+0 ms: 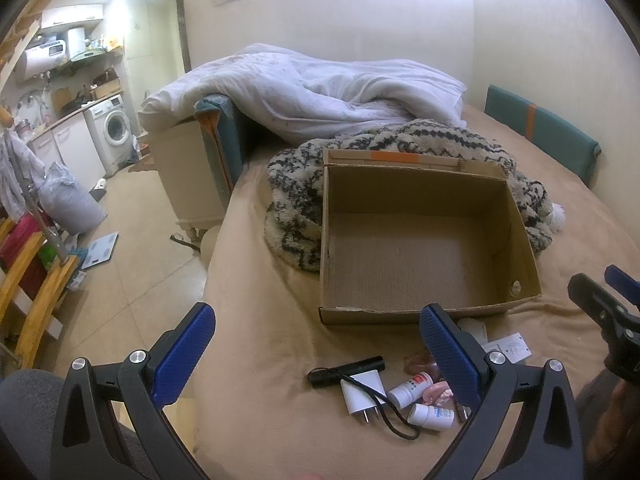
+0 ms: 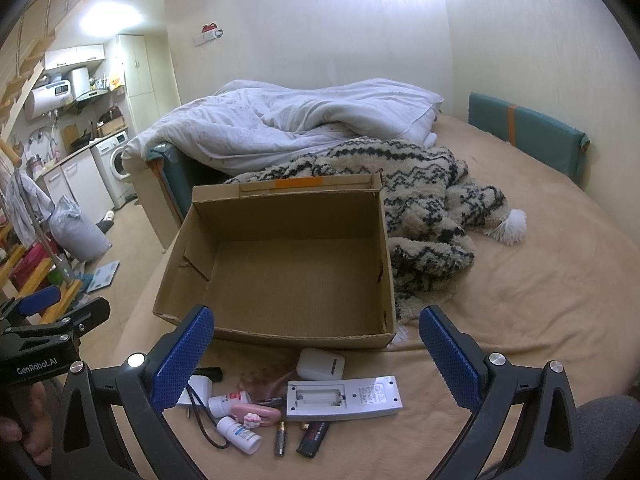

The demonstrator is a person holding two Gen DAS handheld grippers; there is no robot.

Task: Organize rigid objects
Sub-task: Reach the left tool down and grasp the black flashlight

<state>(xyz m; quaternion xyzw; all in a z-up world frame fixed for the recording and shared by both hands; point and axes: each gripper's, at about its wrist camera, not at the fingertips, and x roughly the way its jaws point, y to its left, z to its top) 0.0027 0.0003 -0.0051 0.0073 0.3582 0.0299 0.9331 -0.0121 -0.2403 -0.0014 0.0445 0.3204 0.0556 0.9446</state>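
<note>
An open, empty cardboard box (image 1: 420,312) (image 2: 280,336) sits on the tan bed. In front of it lie small items: a white remote (image 2: 343,397) with its battery bay open, a white case (image 2: 320,364), two white pill bottles (image 2: 239,435) (image 1: 431,416), a white charger plug (image 1: 360,394), a black flashlight (image 1: 347,370), a pink clip (image 2: 256,415) and batteries (image 2: 313,438). My left gripper (image 1: 316,360) is open and empty above the flashlight. My right gripper (image 2: 316,360) is open and empty above the white case and remote.
A patterned fuzzy blanket (image 2: 424,208) and a white duvet (image 2: 288,120) lie behind the box. A teal cushion (image 2: 528,136) leans on the right wall. The bed's left edge drops to the floor, with a scale (image 1: 100,250) and a bag (image 1: 68,204).
</note>
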